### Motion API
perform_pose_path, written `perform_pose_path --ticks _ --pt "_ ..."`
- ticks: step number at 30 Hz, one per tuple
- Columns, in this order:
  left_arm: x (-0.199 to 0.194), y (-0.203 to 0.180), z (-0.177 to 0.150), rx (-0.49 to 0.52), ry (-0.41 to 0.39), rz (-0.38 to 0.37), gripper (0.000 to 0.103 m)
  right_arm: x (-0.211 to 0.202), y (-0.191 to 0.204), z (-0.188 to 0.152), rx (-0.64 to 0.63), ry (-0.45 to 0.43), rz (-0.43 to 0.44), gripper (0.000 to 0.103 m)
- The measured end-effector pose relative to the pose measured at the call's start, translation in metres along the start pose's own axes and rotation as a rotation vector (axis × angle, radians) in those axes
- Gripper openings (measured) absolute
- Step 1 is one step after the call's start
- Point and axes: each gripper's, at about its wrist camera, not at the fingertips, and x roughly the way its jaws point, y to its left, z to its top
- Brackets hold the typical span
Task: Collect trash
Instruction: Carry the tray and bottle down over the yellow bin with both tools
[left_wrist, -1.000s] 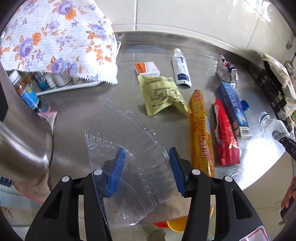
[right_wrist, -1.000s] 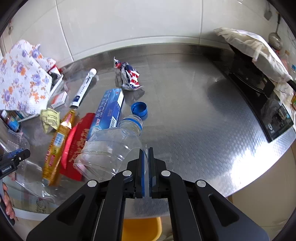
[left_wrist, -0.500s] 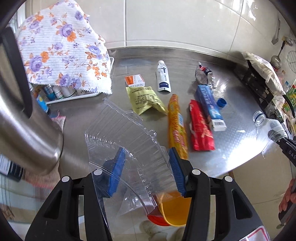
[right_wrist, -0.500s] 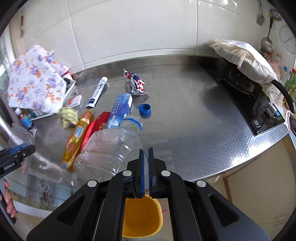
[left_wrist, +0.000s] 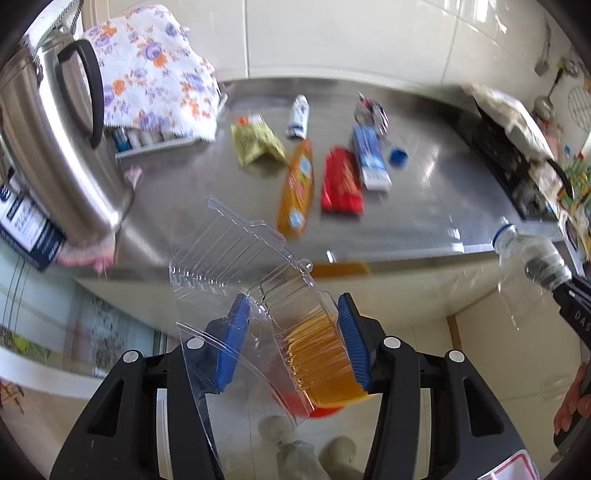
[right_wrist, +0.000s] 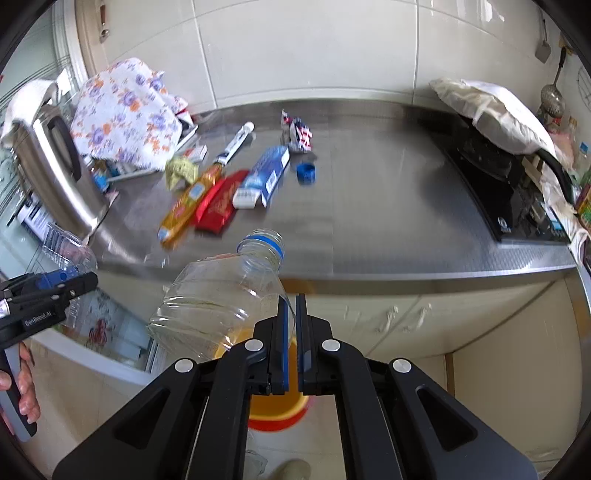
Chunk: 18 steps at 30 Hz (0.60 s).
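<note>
My left gripper (left_wrist: 291, 317) is shut on a clear plastic clamshell tray (left_wrist: 240, 258), held in front of the steel counter (left_wrist: 424, 206) and above a yellow bin with a red rim (left_wrist: 328, 384) on the floor. My right gripper (right_wrist: 290, 325) is shut on the thin edge of a crushed clear plastic bottle (right_wrist: 221, 295) with a blue neck ring, also off the counter over the same bin (right_wrist: 277, 410). The bottle shows at the right in the left wrist view (left_wrist: 524, 254). Wrappers stay on the counter: an orange packet (left_wrist: 297, 184), a red packet (left_wrist: 340, 181), a blue box (left_wrist: 369, 155).
A steel kettle (left_wrist: 55, 147) stands at the counter's left, beside a floral cloth (left_wrist: 155, 74) over a rack. A yellow-green pouch (left_wrist: 258, 144), a white tube (left_wrist: 299, 114), a crumpled foil wrapper (left_wrist: 371, 110) and a blue cap (left_wrist: 399, 155) lie on the counter. A black stove (right_wrist: 498, 173) is at the right.
Both grippers have pulled back from the counter and off its front edge, carrying the tray and the bottle. The yellow bin on the floor has come into view below them.
</note>
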Motion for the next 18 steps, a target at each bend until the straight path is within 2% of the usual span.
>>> perform_pose_path --ticks 8,18 --pt "0.007 -0.022 -0.049 0.071 0.077 -0.009 0.050 -0.006 -0.002 -0.047 -0.002 0.066 0.028 0.004" --pt "0.062 -0.033 -0.093 0.223 0.167 -0.074 0.050 0.031 0.016 -0.092 -0.045 0.147 0.074 0.004"
